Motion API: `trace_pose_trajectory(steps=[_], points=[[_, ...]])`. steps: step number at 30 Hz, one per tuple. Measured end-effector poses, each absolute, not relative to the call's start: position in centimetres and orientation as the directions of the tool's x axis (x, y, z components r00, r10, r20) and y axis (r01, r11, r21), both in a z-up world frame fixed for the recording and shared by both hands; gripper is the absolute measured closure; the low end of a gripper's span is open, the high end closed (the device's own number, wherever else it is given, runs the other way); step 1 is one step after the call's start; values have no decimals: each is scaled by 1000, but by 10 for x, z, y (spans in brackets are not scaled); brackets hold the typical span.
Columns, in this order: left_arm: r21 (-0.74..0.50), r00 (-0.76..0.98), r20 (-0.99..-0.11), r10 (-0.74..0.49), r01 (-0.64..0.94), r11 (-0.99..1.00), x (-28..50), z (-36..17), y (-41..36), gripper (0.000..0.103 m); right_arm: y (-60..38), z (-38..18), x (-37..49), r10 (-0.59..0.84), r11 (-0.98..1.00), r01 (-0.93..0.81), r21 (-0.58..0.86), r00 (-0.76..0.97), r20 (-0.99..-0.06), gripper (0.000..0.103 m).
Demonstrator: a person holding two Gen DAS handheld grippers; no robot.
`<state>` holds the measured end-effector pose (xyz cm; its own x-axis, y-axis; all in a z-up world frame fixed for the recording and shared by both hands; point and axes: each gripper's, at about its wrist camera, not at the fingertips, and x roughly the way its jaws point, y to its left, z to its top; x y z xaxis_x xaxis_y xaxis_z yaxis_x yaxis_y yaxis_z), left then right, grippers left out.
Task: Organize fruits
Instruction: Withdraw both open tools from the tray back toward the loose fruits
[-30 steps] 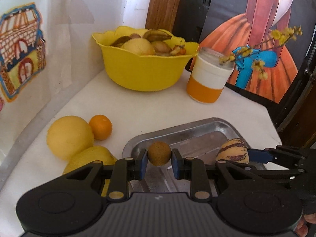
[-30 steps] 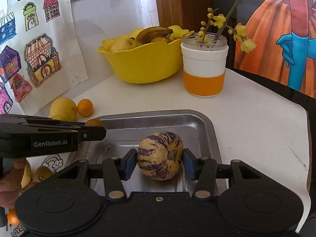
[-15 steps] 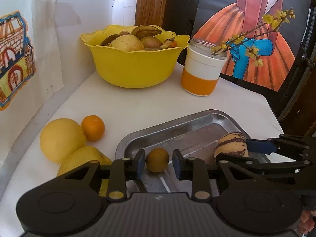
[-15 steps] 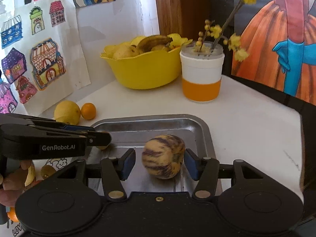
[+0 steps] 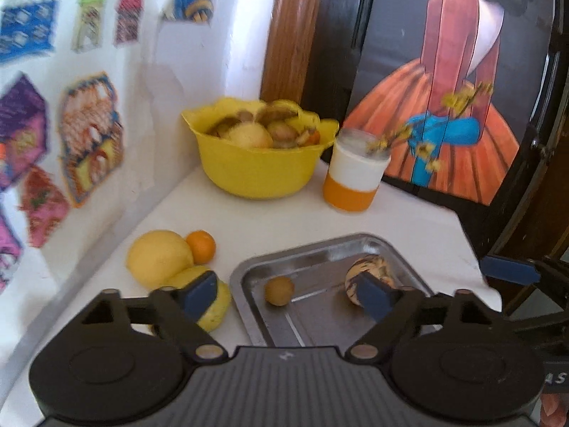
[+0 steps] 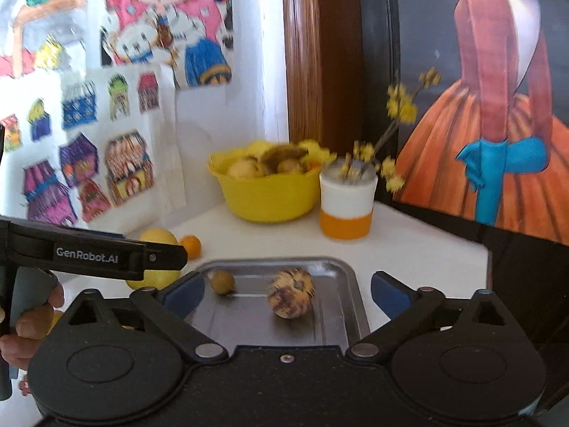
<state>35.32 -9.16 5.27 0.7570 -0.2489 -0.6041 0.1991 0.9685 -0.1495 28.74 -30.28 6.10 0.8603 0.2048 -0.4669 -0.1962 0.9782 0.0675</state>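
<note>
Shiny bare metal tray (image 5: 322, 249) between the fingers (dull scuffs inside); beyond it a smooth plastic bowl (image 5: 256, 170), matt white tabletop (image 5: 284, 217), grained wood post (image 6: 309, 53).

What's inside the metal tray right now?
Two fruits lie in the metal tray: a small brown fruit and a striped melon, set apart. The near end of the tray floor is hidden by the tongs' body.
</note>
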Motion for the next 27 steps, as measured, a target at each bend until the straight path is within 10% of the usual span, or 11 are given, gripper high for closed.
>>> trace_pose_trajectory(steps=[27], points=[[-81,889,-454,-69,36,996,180,100,-14,0,-224,102,128,269,960,-280,19,899,-347,1]])
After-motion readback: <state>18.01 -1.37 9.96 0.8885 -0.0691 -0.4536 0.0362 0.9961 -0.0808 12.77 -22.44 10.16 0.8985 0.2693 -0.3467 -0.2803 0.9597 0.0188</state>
